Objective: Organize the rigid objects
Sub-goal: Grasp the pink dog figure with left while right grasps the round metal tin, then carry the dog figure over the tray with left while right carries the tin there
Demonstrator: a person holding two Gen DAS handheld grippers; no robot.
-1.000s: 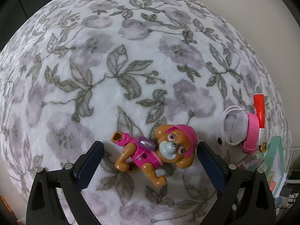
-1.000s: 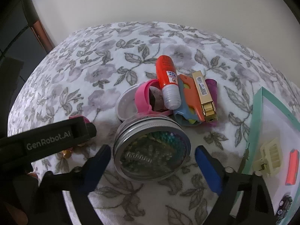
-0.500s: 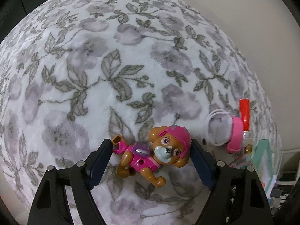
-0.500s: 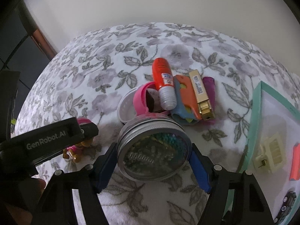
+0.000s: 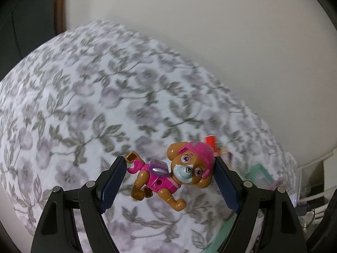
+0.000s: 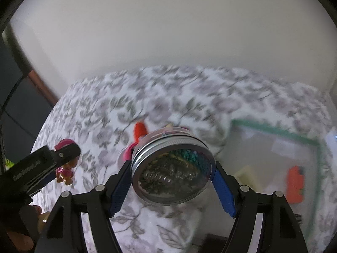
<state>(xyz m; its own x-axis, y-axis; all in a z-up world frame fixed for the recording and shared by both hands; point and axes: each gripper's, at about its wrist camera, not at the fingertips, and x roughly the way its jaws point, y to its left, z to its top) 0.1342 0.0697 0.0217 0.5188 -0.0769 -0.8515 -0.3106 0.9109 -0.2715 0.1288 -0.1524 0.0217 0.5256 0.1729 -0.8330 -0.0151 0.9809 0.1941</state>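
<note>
Pink toy dog hangs clamped between the left gripper fingers, above the floral bed. At the right gripper, fingers pinch a lidded jar; its smooth rim could slip free, toward the tray at two o'clock.

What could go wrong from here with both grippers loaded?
1. The toy dog is pinched end to end, tail tip against one pad and cap against the other in the left gripper; it could pivot and drop.
2. The jar is held at its round metal lid in the right gripper and tilted; it might slip onto the blanket.
</note>
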